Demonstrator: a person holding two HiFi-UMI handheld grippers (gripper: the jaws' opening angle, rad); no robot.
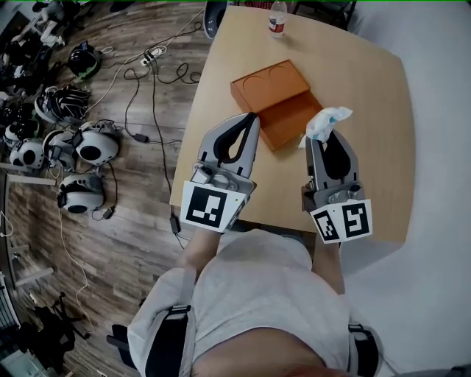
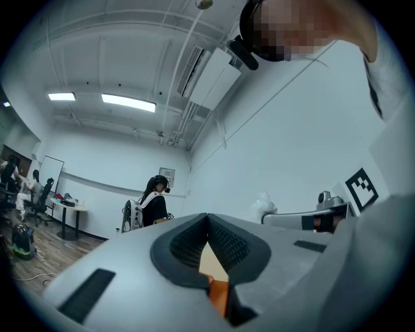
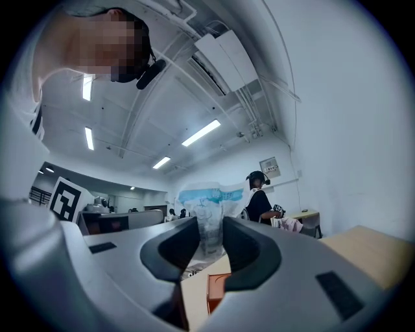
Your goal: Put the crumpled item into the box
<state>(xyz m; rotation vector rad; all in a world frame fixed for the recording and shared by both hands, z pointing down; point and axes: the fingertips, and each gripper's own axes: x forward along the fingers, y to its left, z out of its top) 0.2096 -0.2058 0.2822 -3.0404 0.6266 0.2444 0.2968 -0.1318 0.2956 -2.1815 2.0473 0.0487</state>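
Floor [image 1: 140, 221]: wood planks left of the counter, with headsets [image 1: 96, 143] and cables [image 1: 151, 81] lying about.
Counter [image 1: 368, 96]: pale wood, carrying the box and a bottle.
Box [image 1: 276, 96]: orange, lying open mid-counter, the lid folded back on the far side; the tray shows nothing inside.
Left gripper [image 1: 252, 118]: jaws closed tip to tip on nothing, tips at the box's near-left edge.
Right gripper [image 1: 324, 138]: jaws clamped on the crumpled wrapper.
Crumpled wrapper [image 1: 326, 121]: white with blue print, standing up out of the right jaws, just beside the box's right corner and not in the tray.
Bottle [image 1: 277, 18]: upright at the far edge, well apart from the box.
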